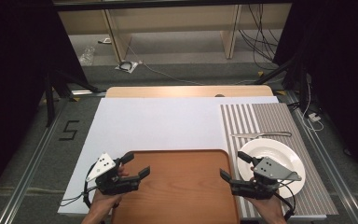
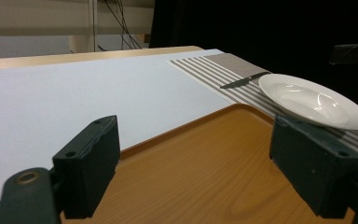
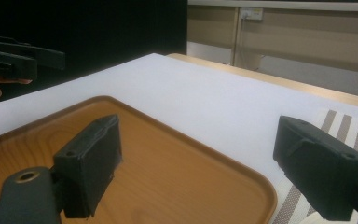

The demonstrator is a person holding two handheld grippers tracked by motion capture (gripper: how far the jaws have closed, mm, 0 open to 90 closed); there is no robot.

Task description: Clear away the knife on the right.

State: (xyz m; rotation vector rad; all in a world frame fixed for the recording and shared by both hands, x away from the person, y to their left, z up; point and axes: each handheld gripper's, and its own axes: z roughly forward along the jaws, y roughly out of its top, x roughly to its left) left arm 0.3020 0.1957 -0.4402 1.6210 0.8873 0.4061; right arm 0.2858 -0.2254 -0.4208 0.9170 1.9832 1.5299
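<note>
High view: grippers (image 1: 137, 164) (image 1: 235, 167) flanking tray (image 1: 182, 186).

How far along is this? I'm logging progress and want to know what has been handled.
Nothing looks done yet: the wooden tray is bare, while the white plate and the knife lie on the striped placemat. In hand: the left gripper and right gripper hover open at the tray's two sides, holding nothing. Any grasping or moving is left.

free: tray (image 1: 182, 186) bare | obstacles right: plate (image 1: 286, 156), knife (image 1: 261, 135)
</note>
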